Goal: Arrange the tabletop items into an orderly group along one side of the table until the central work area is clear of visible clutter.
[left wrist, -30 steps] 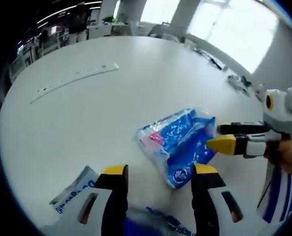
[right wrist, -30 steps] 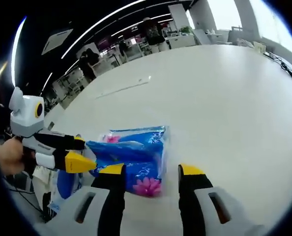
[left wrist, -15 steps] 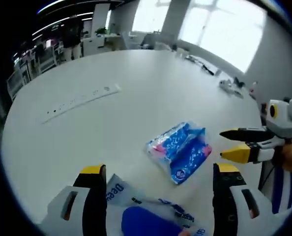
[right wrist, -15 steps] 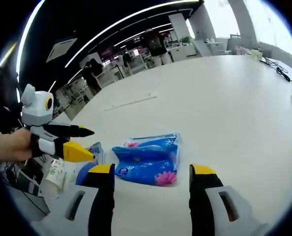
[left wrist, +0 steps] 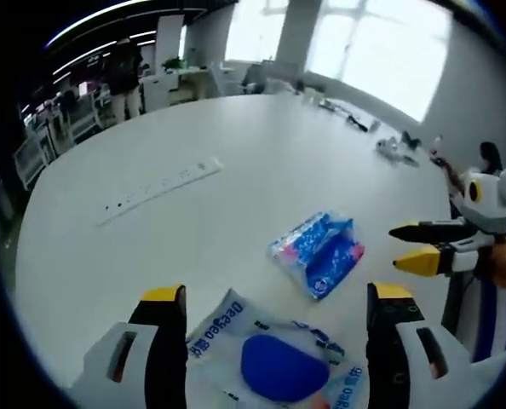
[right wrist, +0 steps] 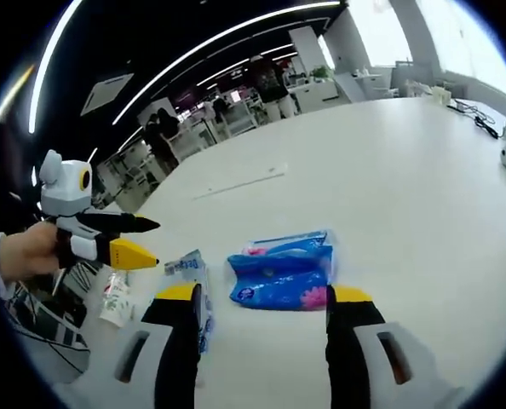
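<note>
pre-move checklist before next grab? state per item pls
1. Left tongs open and empty: ok.
2. Right tongs open and empty: ok.
3. Blue tissue pack released, lying flat on the white table: ok.
4. Clear pouch with a blue pad lies between the left tongs' jaws, not gripped: ok.
5. Pack and pouch grouped at one side: cannot tell; they lie apart with bare table between them.
6. Central area clear: not ok; a white power strip lies mid-table.
</note>
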Action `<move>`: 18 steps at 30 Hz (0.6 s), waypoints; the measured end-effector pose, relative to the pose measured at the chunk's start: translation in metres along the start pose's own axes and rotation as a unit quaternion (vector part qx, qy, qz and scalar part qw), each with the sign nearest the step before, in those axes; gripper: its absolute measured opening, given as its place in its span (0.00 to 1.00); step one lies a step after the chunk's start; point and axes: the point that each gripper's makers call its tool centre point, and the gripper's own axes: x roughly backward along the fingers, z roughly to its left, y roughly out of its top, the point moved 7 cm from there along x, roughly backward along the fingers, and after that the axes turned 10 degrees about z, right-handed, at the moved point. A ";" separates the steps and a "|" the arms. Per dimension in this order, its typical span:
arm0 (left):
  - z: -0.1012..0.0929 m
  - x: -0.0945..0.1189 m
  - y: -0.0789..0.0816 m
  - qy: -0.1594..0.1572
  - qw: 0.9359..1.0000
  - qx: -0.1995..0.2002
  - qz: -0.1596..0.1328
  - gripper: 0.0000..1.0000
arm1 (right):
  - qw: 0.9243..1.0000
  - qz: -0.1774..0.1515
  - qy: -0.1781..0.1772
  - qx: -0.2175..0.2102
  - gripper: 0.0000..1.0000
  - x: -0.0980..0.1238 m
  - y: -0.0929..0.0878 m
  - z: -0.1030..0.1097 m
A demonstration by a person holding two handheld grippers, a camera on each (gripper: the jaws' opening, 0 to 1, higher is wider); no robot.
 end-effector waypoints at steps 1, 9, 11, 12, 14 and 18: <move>0.002 0.002 -0.001 0.001 1.000 -0.001 0.000 0.83 | 1.000 -0.001 0.001 -0.003 0.56 0.000 0.000 0.001; 0.020 0.008 -0.009 0.013 1.000 -0.016 0.018 0.81 | 1.000 0.010 0.019 0.002 0.52 0.001 -0.011 0.022; 0.023 0.011 -0.010 0.012 1.000 -0.018 0.020 0.80 | 1.000 0.016 0.021 0.001 0.51 0.000 -0.014 0.026; 0.024 0.013 -0.010 0.011 1.000 -0.018 0.020 0.79 | 1.000 0.021 0.021 0.004 0.51 -0.002 -0.014 0.025; 0.027 0.015 -0.010 0.008 1.000 -0.020 0.019 0.79 | 0.999 0.032 0.022 0.009 0.50 -0.009 -0.016 0.023; 0.036 0.018 -0.012 0.000 1.000 -0.019 0.023 0.78 | 0.999 0.036 0.031 0.007 0.50 -0.014 -0.017 0.026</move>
